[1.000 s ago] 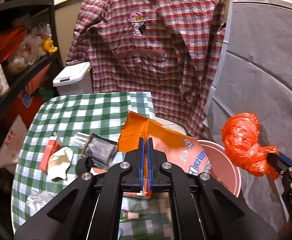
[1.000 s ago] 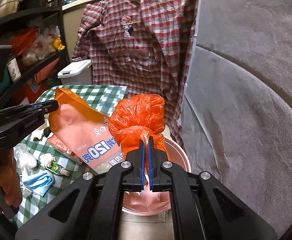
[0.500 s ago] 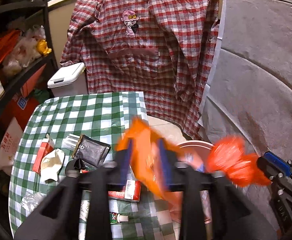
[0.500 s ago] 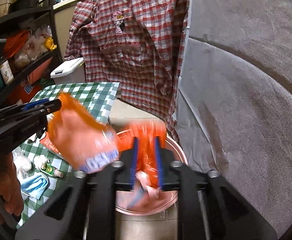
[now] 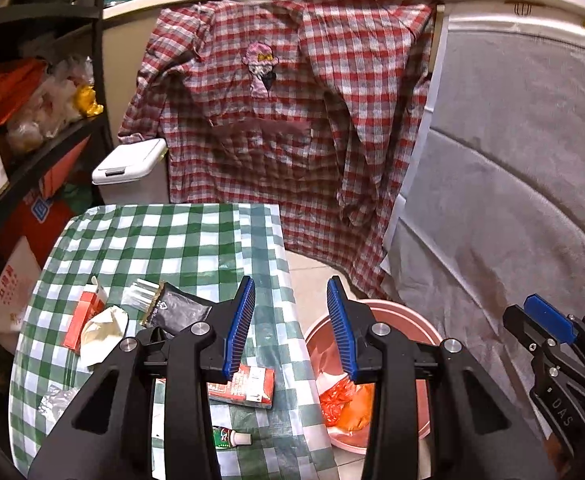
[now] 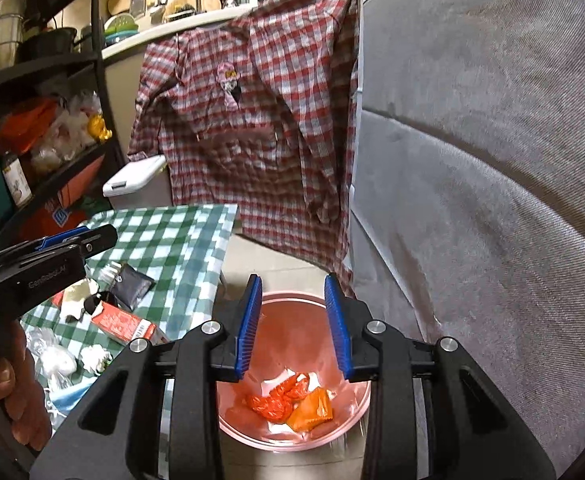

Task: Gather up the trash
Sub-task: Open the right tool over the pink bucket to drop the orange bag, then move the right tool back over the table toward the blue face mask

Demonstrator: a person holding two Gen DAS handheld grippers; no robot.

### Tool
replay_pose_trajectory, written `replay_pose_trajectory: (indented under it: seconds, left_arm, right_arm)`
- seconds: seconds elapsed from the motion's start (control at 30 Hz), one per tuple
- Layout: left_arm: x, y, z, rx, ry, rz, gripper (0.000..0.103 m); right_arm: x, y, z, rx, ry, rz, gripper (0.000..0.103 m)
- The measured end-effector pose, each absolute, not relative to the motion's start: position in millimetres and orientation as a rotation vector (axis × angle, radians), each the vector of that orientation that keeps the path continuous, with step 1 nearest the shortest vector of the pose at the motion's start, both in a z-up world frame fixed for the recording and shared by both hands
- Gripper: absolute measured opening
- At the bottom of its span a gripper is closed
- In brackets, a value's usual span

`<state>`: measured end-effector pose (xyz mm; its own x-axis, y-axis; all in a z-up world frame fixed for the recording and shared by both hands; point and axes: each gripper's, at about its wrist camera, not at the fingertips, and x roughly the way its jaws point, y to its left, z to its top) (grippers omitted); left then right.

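Both pairs of our blue ribbed fingers are spread wide and hold nothing. Our left gripper [image 5: 290, 328] hangs over the edge of the table with the green and white checked cloth [image 5: 180, 236], with one finger over the cloth and one over the round pink plastic bin [image 6: 292, 312] on the floor. Our right gripper [image 6: 292, 328] hangs right above that bin. We keep them up here because this is where trash gets dropped. Inside the bin lie a crumpled red plastic bag [image 6: 278, 398] and an orange snack packet [image 6: 312, 410]. More trash waits on the table: a red and white box [image 5: 248, 386], a black foil pouch [image 5: 180, 310], a crumpled white paper [image 5: 102, 330] and a small tube [image 5: 230, 438]. We think the table things come next.
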<state>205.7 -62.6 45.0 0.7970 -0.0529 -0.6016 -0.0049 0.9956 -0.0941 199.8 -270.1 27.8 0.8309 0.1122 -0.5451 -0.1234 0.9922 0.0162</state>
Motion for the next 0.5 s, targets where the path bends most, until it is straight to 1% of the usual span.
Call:
replay_pose_trajectory:
  seconds: [0.1,0.2,0.3,0.37,0.5]
  left_arm:
    - [198.1,-59.5,53.6,-0.09,0.609,-0.022,0.037]
    - [191.0,-53.3,63.2,-0.09,0.567,-0.021,0.033]
    - [184.6,-43.8,71.8,-0.093,0.528,-0.016,0.031]
    - [181.6,-36.0,76.1,-0.103,0.511,-0.012,0.027]
    - [177.7,-17.6,80.6,-0.117,0.491,0.008,0.024]
  right_arm:
    - [196.6,-266.2,30.2,-0.017,0.549,0.131,0.034]
    - [192.1,-259.3,31.9,-0.023,0.52,0.139,0.034]
    - [189.2,-250.7,32.0,-0.036,0.498,0.145,0.034]
    - [188.6,-243.8,31.1,-0.044,0.492,0.151,0.034]
    - [185.5,-228.2,30.1,-0.057,0.488,0.173,0.033]
